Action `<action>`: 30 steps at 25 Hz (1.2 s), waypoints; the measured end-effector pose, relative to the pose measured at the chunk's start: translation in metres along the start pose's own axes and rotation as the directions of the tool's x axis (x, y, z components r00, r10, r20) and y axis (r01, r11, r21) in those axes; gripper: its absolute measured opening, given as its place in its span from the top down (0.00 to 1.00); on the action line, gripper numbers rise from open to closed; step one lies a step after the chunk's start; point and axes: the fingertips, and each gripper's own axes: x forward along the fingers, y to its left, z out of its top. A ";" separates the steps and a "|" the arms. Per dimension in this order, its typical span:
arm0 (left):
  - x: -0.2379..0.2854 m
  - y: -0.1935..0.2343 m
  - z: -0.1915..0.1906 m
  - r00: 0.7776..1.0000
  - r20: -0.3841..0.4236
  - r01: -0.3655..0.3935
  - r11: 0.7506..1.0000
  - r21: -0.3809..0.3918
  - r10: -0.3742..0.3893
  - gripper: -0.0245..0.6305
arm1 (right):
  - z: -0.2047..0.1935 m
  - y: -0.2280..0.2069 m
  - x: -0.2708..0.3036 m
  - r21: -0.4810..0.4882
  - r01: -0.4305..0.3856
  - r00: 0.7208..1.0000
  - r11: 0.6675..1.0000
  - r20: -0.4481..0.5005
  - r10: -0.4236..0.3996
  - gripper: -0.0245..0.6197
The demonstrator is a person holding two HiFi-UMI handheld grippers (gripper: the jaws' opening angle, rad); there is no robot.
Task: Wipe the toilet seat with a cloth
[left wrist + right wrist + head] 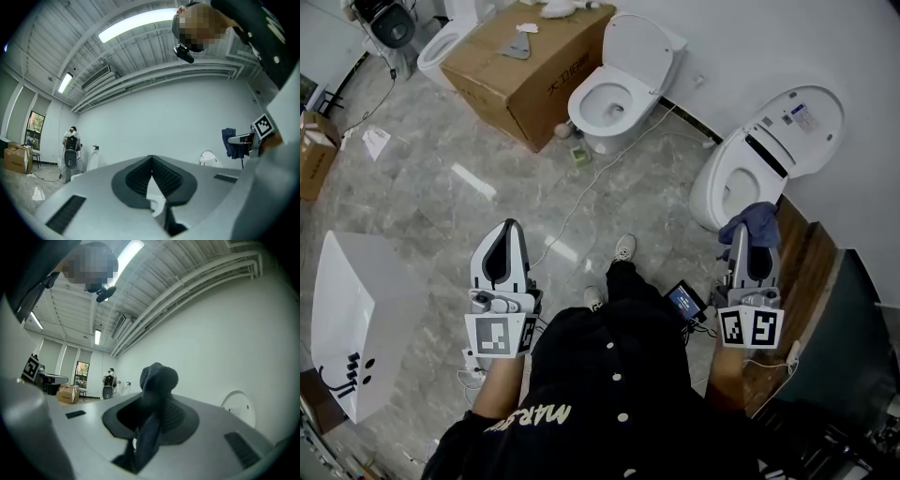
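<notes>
My right gripper (741, 232) is shut on a dark blue cloth (760, 221), which bunches above the jaw tips and hangs just over the near rim of a white toilet (719, 184) at the right wall. The toilet's lid (800, 121) stands open. In the right gripper view the cloth (157, 379) bulges out of the shut jaws of my right gripper (152, 401) and trails down between them. My left gripper (508, 228) is held over the floor at the left, shut, with nothing in it; its tips (151, 158) meet in the left gripper view.
A second white toilet (615, 94) stands at the back, beside a large cardboard box (525, 58). A white box (354, 319) sits on the marble floor at the left. A cable runs across the floor. A dark wooden panel (802, 272) lies at the right. A person (70, 151) stands far off.
</notes>
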 end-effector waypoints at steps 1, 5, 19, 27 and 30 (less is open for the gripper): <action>0.008 0.002 -0.002 1.000 -0.003 -0.004 1.000 0.004 0.004 0.95 | -0.001 -0.003 0.009 0.001 -0.002 1.000 1.000 -0.001 0.002 0.83; 0.042 0.011 -0.008 0.999 -0.017 -0.028 1.000 -0.005 0.028 0.95 | -0.005 -0.015 0.047 0.004 -0.010 1.000 1.000 -0.003 0.010 0.83; 0.162 0.015 -0.006 0.996 -0.021 -0.085 0.996 0.010 0.085 0.95 | -0.012 -0.076 0.172 0.029 -0.045 0.999 0.999 0.003 0.045 0.83; 0.218 0.006 -0.011 0.993 -0.031 -0.116 0.993 0.010 0.116 0.95 | -0.023 -0.106 0.230 0.016 -0.086 0.996 0.996 -0.015 0.087 0.83; 0.231 -0.002 -0.012 0.991 -0.035 -0.130 0.992 0.002 0.130 0.95 | -0.028 -0.117 0.242 0.013 -0.104 0.994 0.994 -0.026 0.105 0.83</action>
